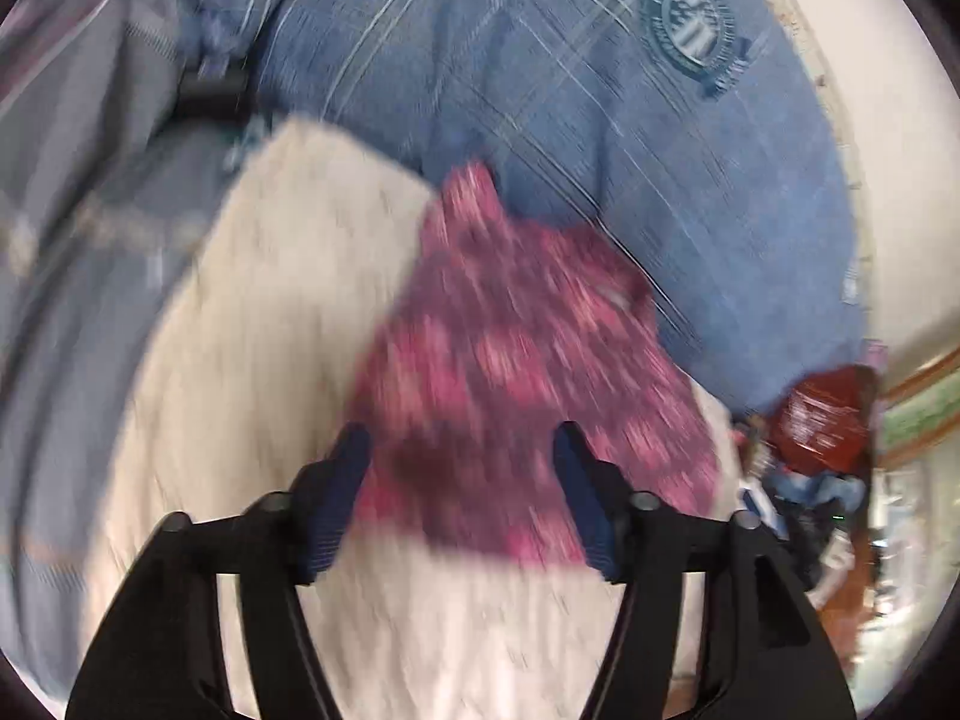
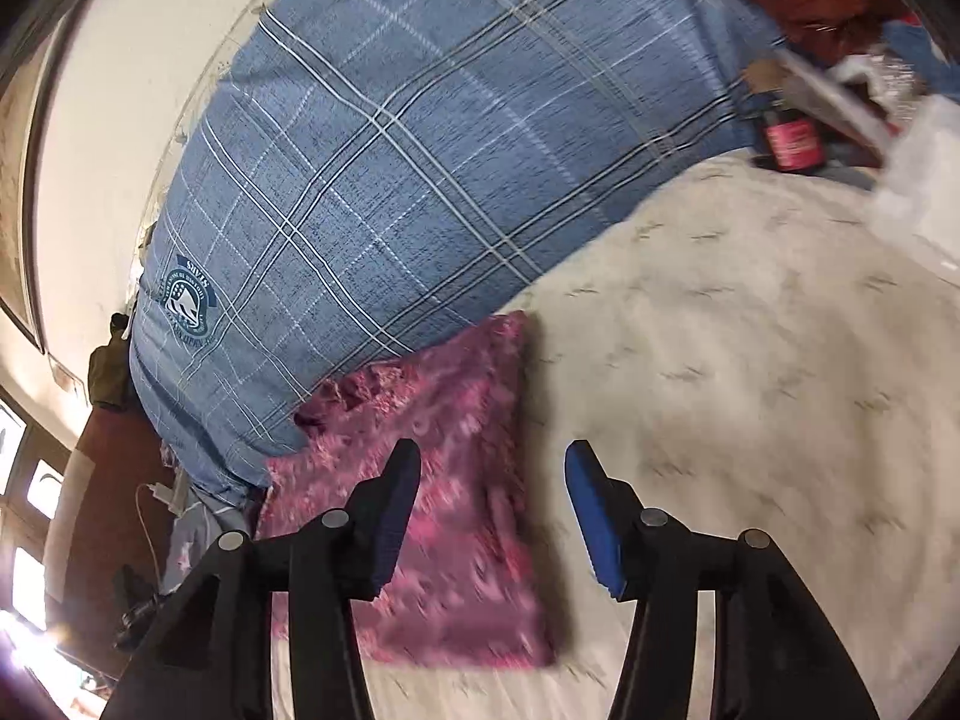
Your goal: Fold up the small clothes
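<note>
Fingers [image 2: 384, 516] of both my grippers stand apart, gripping nothing. Folded pink garment [image 2: 432, 480] lies on the cream bed cover [image 2: 750, 390] against the blue plaid pillow [image 2: 420, 150], long axis running away from me, nearest my left gripper [image 1: 462, 438].

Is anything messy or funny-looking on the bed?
A little. The pink cloth lies folded on the cream blanket, but its top corner is bunched up against the blue checked pillow. Both grippers, left and right, are open.
</note>
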`<state>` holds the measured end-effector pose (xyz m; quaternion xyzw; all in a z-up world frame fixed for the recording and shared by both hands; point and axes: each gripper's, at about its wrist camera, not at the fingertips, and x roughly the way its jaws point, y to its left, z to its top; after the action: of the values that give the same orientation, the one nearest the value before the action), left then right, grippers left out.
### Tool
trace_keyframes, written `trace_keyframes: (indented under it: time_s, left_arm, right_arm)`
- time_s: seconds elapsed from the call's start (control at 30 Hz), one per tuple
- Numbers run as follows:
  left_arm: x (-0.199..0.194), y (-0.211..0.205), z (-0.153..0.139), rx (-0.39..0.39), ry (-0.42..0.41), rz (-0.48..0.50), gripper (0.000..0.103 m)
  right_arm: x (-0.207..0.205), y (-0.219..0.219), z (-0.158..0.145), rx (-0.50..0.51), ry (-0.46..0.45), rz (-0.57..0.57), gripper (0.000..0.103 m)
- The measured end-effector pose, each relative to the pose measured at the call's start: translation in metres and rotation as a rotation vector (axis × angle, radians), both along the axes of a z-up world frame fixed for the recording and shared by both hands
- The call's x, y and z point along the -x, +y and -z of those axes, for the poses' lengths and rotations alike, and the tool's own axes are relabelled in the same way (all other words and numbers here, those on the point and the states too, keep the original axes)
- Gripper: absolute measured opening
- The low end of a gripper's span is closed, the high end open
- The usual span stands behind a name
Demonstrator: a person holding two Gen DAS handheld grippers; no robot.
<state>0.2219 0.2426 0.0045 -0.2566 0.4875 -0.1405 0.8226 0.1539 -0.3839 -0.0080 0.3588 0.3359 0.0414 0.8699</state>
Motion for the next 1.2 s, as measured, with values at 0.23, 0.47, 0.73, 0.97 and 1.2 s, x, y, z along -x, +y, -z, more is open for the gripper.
trace_keyframes:
  time_s: [0.23, 0.47, 0.73, 0.97, 1.2]
  left_arm:
    - [-0.123, -0.029, 0.024, -0.091, 0.126, -0.017, 0.064]
    - [-0.163, -0.065, 0.043, -0.177, 0.081, 0.032, 0.005]
    - [-0.172, -0.04, 0.063, -0.153, 0.136, -0.12, 0.006]
    - [-0.084, -0.07, 0.004, -0.149, -0.06, 0.055, 0.049]
    - [-0.044, -0.116, 0.05, -0.313, -0.015, 0.117, 0.053]
  right_arm:
    - [-0.111, 0.025, 0.033, 0.006, 0.155, 0.007, 0.055]
    - [-0.15, 0.047, 0.019, 0.11, 0.047, -0.115, 0.004]
    - [-0.155, 0.027, 0.06, 0.176, 0.248, -0.013, 0.009]
    - [-0.075, 0.076, -0.007, 0.233, -0.072, -0.095, 0.046]
    - [-0.06, 0.11, 0.038, 0.356, 0.028, -0.145, 0.049]
